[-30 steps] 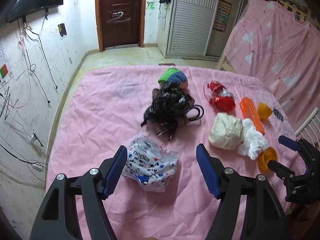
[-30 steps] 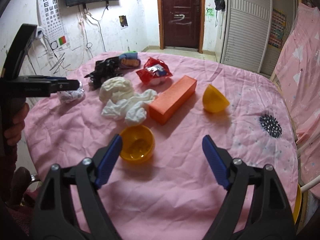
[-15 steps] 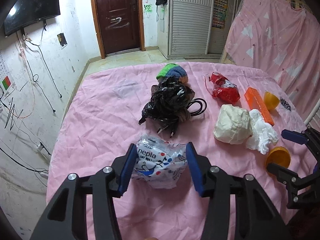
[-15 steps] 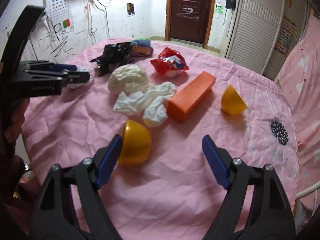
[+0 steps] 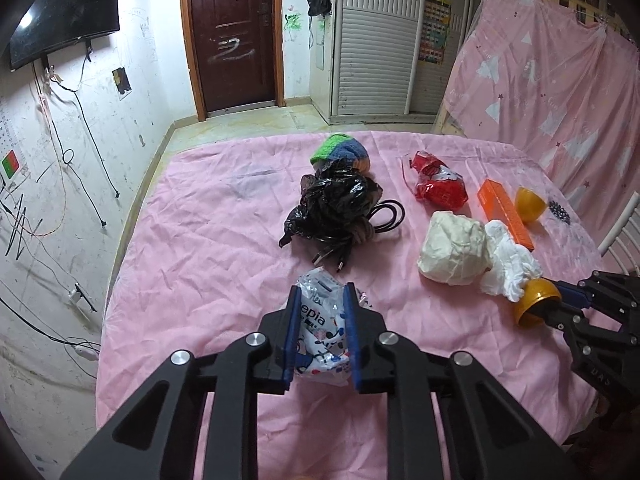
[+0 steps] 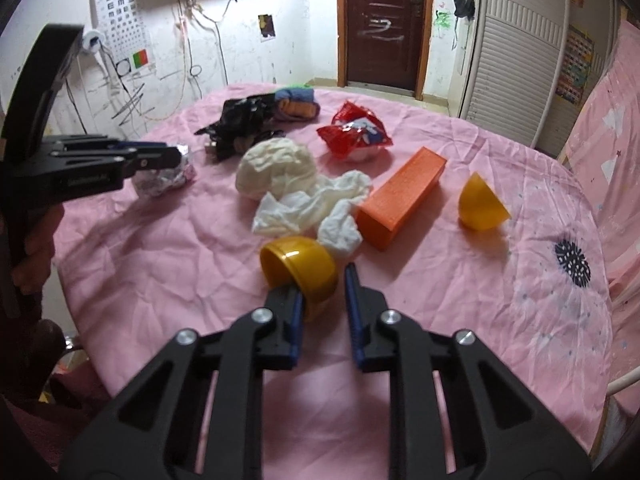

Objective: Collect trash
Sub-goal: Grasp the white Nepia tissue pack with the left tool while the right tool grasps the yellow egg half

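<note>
Left gripper (image 5: pixel 320 336) is clamping the crumpled nepia tissue pack (image 5: pixel 320 320), blue pads squeezing it from both sides, pack sitting at the near-middle of the pink tablecloth (image 5: pixel 208 248). In the right wrist view that same pack (image 6: pixel 168 174) is showing as a silvery crumpled lump at the far left, left gripper (image 6: pixel 160 156) closing over it.

Right gripper (image 6: pixel 322 308) is gripping the yellow capsule half (image 6: pixel 300 270), open rim tilting up and to the left, pads pinching its lower part; it is lying near the table's near edge, just beside the white tissue wad (image 6: pixel 316 210). From the left wrist view the capsule half (image 5: pixel 536 304) is sitting at the right, held in the right gripper (image 5: pixel 560 306), touching the tissue wad (image 5: pixel 508 264).

Other items are lying further out. Cream paper ball (image 5: pixel 454 250) is sitting left of the tissue wad, touching it. Orange box (image 5: pixel 505 213) is lying beyond the wad on the right, second yellow capsule half (image 5: pixel 529 204) just beside its far end. Red foil wrapper (image 5: pixel 438 186) is lying far right of centre. Black plastic bag (image 5: pixel 334 204) with a black cable (image 5: pixel 384 218) is bunching at centre, and a green-blue-orange knit bundle (image 5: pixel 342 154) is touching it on the far side. Black snowflake print (image 6: pixel 572 262) is showing on the cloth at the right.
</note>
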`<state>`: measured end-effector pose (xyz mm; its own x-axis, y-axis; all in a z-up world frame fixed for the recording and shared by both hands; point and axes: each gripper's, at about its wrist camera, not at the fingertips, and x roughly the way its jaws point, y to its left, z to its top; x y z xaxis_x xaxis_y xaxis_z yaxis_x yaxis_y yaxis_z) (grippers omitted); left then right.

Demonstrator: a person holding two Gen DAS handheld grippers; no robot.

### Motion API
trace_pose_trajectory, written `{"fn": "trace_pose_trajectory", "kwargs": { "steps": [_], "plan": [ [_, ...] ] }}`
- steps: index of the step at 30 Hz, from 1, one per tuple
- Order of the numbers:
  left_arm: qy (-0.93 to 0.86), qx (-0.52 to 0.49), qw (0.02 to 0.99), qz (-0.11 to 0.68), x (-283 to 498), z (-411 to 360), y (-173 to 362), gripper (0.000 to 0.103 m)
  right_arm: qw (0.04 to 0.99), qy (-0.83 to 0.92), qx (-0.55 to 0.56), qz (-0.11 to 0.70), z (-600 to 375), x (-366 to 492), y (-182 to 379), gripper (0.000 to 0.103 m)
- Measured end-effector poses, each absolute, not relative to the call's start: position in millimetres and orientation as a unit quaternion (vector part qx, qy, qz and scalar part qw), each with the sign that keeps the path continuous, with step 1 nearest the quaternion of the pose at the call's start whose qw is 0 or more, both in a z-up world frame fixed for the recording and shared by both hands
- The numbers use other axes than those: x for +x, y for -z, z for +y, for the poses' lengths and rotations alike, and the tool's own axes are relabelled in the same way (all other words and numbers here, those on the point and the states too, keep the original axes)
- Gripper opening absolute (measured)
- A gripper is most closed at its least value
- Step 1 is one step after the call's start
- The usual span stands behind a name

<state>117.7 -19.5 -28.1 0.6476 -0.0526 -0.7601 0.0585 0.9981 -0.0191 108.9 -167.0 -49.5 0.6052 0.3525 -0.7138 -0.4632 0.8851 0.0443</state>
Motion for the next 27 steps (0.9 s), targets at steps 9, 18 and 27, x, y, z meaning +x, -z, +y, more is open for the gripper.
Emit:
{"fn": "trace_pose_trajectory", "kwargs": {
  "steps": [9,18,27],
  "plan": [
    [0.034,0.008,0.920,0.390,102,-28,-2,0.013,0.906,-0.224,-0.047,0.356,-192,99,35,0.018],
    [0.055,0.026,0.927,0.371,90,-63,-27,0.013,0.915,-0.214,-0.022,0.342,-223,92,27,0.018],
    [0.067,0.032,0.929,0.364,89,-87,-37,0.013,0.901,-0.254,-0.022,0.352,-200,95,36,0.079]
  ]
}}
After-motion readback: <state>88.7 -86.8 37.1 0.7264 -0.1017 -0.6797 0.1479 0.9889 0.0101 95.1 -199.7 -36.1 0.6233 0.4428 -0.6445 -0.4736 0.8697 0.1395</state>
